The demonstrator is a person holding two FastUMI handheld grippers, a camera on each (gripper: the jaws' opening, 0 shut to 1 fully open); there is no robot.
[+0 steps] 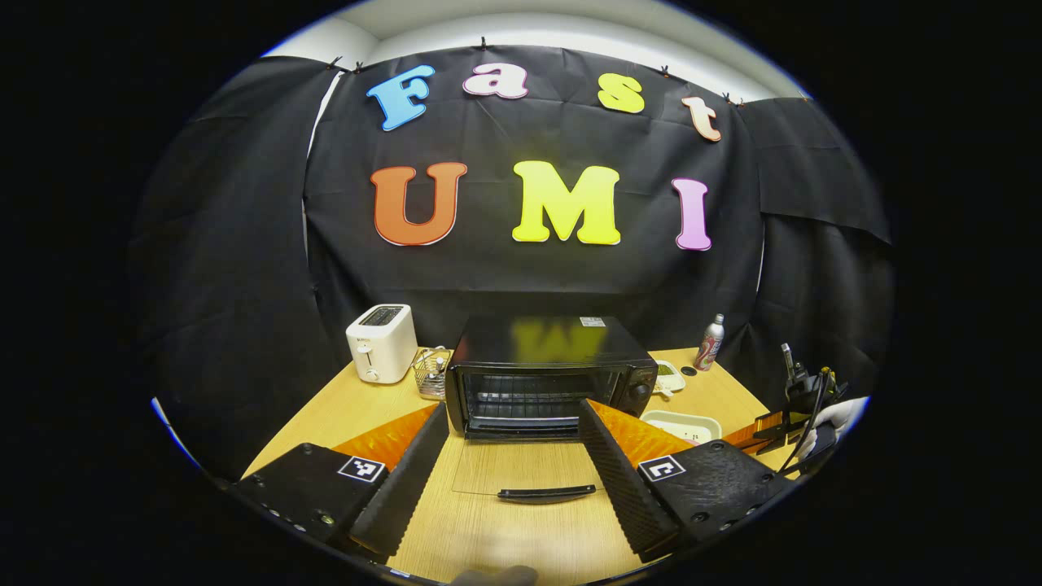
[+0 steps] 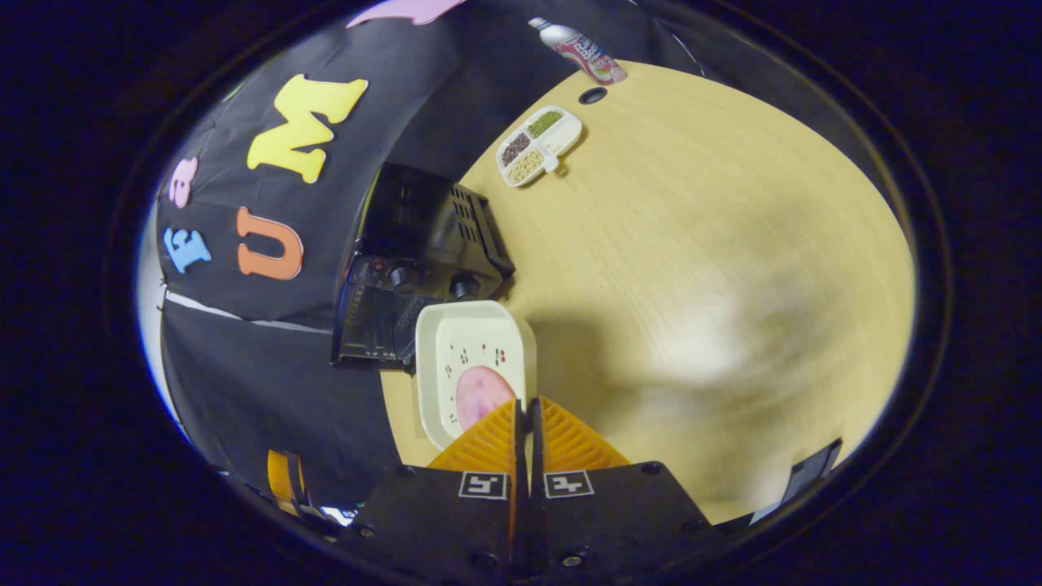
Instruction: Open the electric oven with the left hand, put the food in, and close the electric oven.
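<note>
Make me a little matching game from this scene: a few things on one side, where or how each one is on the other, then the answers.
Things:
1. oven door
2. toaster
3. bottle
4. plate

Places or states:
A. held at its rim by the shut right tool
B. at the table's far right corner
C. folded down flat, open
D. left of the oven

Pairs: 1-C, 2-D, 3-B, 4-A
</note>
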